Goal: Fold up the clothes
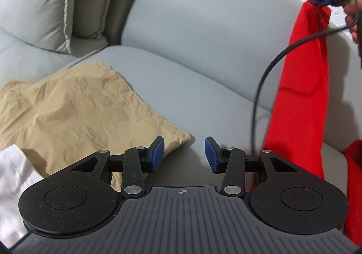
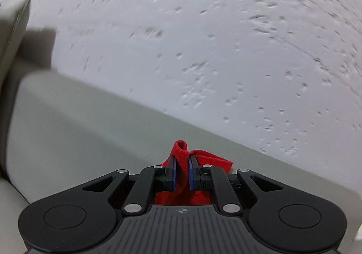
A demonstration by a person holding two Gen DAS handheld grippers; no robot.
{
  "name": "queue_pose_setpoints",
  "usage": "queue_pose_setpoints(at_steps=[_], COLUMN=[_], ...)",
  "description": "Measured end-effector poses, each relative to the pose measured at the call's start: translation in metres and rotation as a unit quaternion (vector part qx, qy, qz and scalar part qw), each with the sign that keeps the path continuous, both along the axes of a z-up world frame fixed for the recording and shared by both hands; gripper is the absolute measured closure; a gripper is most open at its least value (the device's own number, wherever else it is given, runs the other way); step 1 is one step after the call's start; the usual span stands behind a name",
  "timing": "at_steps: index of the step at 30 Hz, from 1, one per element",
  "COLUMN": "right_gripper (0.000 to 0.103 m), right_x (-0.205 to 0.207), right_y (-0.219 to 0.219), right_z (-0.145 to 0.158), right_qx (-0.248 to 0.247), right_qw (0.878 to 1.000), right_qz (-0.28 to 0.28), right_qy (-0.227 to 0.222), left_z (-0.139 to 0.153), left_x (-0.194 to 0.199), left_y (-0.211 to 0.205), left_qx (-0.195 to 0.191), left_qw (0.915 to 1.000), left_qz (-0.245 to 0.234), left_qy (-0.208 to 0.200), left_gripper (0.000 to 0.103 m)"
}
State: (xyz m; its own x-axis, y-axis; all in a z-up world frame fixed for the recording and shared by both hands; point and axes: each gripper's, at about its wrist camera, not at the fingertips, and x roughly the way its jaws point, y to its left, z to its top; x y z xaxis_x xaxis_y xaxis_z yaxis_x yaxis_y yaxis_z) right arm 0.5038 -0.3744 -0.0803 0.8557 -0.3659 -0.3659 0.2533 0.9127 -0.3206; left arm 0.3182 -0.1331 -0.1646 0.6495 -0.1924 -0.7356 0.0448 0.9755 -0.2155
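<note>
Right gripper (image 2: 182, 172): blue pads pinching a bunched fold of the bright red fabric garment (image 2: 181, 152); cloth fills the gap between the pads and pokes out past the fingertips. From the left wrist camera the same garment (image 1: 301, 95) hangs in a long drape from that gripper (image 1: 322, 2), raised above the grey upholstered sofa seat (image 1: 203, 86). Black cable (image 1: 267, 73) loops down beside it.

Left gripper (image 1: 184, 152): fingers spread, nothing between them, poised over the seat. Crumpled tan cloth (image 1: 79, 107) lies flat to its left; white fabric (image 1: 13, 175) at the lower left edge
</note>
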Motion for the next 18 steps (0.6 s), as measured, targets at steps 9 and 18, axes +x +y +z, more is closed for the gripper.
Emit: queue_pose_setpoints(at_steps=[9,18], right_gripper=[0.013,0.008], right_x=[0.006,-0.146], right_y=[0.003,-0.056], right_z=[-0.010,0.048], right_qx=[-0.031,0.112], right_qw=[0.999,0.989], right_qz=[-0.009,-0.017], right_qy=[0.031,0.096], left_z=[-0.007,0.010], left_x=[0.004,-0.026], left_y=[-0.003,-0.011], left_qx=[0.013,0.044], left_qw=[0.9999,0.9980], left_qz=[-0.001,0.001], left_qy=[0.007,-0.045], left_gripper=[0.057,0.057])
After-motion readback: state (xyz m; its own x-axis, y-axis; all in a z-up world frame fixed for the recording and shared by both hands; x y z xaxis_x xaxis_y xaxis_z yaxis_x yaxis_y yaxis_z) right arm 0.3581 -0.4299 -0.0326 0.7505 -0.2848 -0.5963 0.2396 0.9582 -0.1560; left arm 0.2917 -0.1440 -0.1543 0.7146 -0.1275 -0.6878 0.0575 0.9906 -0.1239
